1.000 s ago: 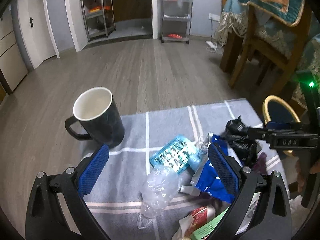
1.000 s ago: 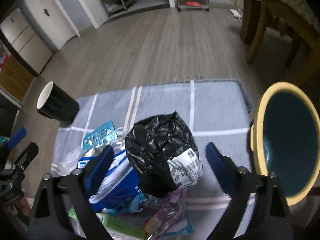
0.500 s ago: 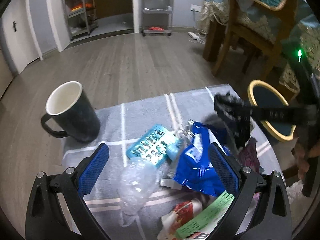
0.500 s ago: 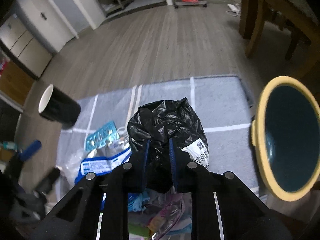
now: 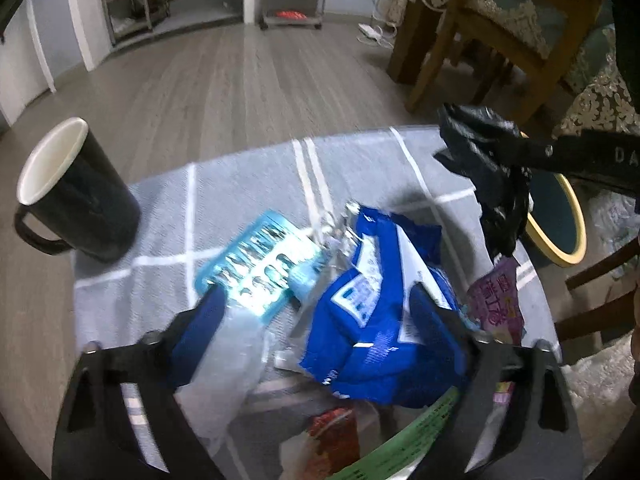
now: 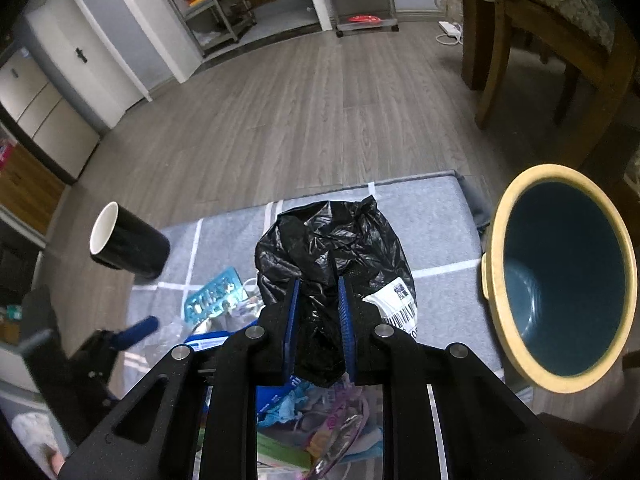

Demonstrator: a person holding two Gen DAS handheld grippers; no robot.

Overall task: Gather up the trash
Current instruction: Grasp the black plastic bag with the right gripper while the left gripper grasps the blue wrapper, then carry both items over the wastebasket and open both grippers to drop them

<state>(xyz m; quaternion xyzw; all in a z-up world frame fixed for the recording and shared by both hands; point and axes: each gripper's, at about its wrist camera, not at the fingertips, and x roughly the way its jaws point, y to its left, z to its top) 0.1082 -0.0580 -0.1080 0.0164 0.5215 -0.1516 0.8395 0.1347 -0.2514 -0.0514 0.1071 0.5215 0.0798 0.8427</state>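
The right hand-held gripper (image 6: 319,312), pointing steeply downward, is clenched on the crumpled black plastic bag (image 6: 332,248); its blue pads (image 6: 291,320) pinch the bag's lower middle, and the bag bulges above and to both sides of the fingers, with a white barcode label (image 6: 394,306) showing at its right flank. In the left wrist view the same bag (image 5: 492,168) hangs at the tip of that gripper, lifted clear of the grey, white-lined cloth (image 5: 248,184) that covers the counter. The teal bin with a yellow rim (image 6: 560,276) stands just to the right of the bag, beside the counter's edge. The left hand-held gripper (image 5: 316,332) also tilts steeply down over the litter pile; its jaws have just been closing but stand released, wide apart, with the blue snack wrapper (image 5: 380,320) between them, its right edge close against the right pad, while the left pad (image 5: 200,336) lies beside a clear crumpled plastic bag (image 5: 236,356) and just below the light-blue blister pack (image 5: 260,268). Whether either pad touches the wrapper cannot be told. Nearer the camera lie a red wrapper (image 5: 332,436) and a green paper strip (image 5: 404,440); a pink packet (image 5: 498,300) lies to the right, below the hanging bag. A black mug with a white interior (image 5: 76,196) stands upright at the cloth's far left corner, well apart from both grippers.
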